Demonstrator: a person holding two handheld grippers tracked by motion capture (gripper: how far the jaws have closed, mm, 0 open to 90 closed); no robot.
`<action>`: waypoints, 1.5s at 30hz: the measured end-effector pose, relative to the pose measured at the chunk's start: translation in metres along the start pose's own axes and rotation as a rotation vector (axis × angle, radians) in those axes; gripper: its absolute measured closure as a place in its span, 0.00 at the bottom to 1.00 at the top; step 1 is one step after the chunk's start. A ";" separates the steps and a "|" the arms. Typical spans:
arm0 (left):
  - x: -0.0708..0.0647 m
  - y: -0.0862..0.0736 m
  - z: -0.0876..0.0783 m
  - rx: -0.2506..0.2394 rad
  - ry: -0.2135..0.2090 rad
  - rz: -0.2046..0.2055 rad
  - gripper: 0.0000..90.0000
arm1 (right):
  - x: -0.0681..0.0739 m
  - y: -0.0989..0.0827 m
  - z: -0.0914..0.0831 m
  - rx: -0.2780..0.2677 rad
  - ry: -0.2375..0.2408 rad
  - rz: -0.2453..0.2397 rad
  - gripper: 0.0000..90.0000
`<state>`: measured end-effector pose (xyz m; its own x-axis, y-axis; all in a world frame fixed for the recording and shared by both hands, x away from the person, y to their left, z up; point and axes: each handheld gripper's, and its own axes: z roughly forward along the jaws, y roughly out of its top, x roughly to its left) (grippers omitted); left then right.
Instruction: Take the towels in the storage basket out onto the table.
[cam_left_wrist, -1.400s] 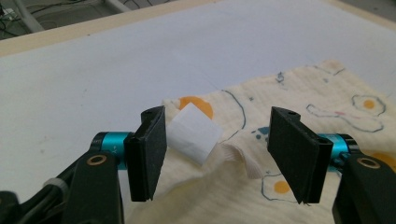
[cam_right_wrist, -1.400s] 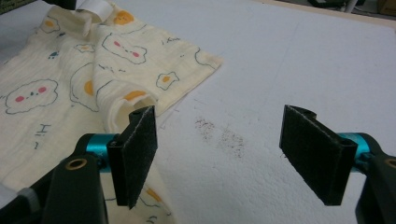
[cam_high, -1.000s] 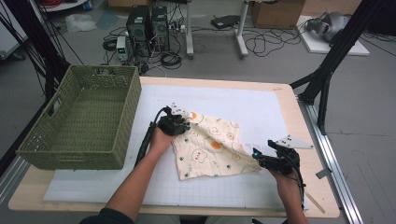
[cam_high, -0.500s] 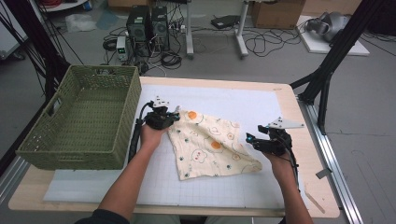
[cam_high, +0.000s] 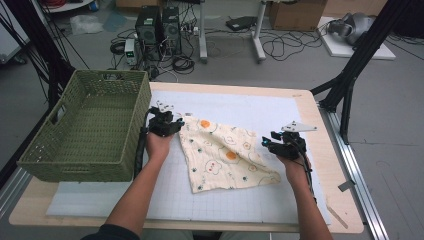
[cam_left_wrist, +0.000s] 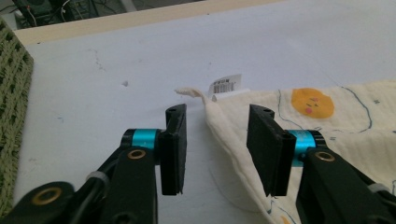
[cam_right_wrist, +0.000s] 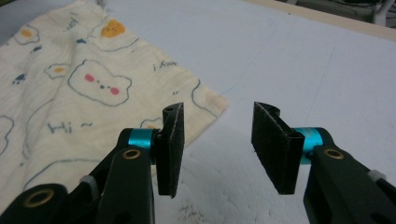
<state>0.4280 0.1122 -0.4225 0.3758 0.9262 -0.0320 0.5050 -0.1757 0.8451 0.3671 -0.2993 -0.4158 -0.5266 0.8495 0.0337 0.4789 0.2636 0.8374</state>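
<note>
Between left gripper (cam_left_wrist: 215, 140) pads: cloth (cam_high: 227, 155) corner edge, pads apart, just opening, not pinching. Soft, light, floppy; pinch hem. Right gripper (cam_right_wrist: 218, 144) part-open, closing, empty, corner just left.

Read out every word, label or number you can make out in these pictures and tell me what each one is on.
"Hi ~": printed in blue on the cream cotton cloth with bear and egg drawings, below a bear face.
"i": start of a blue handwritten word on that cloth, the rest too blurred to read.
White sewn-in tag with a barcode at the cloth's corner: print too small to read.

The cloth's (cam_left_wrist: 327, 121) far side runs off the picture's edge.
</note>
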 end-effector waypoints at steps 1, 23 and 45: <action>0.000 0.000 0.000 0.000 -0.008 -0.004 0.63 | 0.000 0.000 0.003 0.002 0.006 0.005 0.62; -0.007 -0.009 -0.011 -0.021 -0.174 0.017 0.60 | 0.017 0.022 0.083 0.198 0.093 -0.141 0.98; -0.042 -0.026 -0.003 0.066 -0.274 0.078 0.43 | -0.001 0.027 0.036 0.051 -0.110 -0.083 0.73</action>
<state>0.3965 0.0793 -0.4412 0.6064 0.7862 -0.1188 0.5126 -0.2724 0.8143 0.4057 -0.2771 -0.4126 -0.4870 0.8681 -0.0966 0.4737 0.3554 0.8058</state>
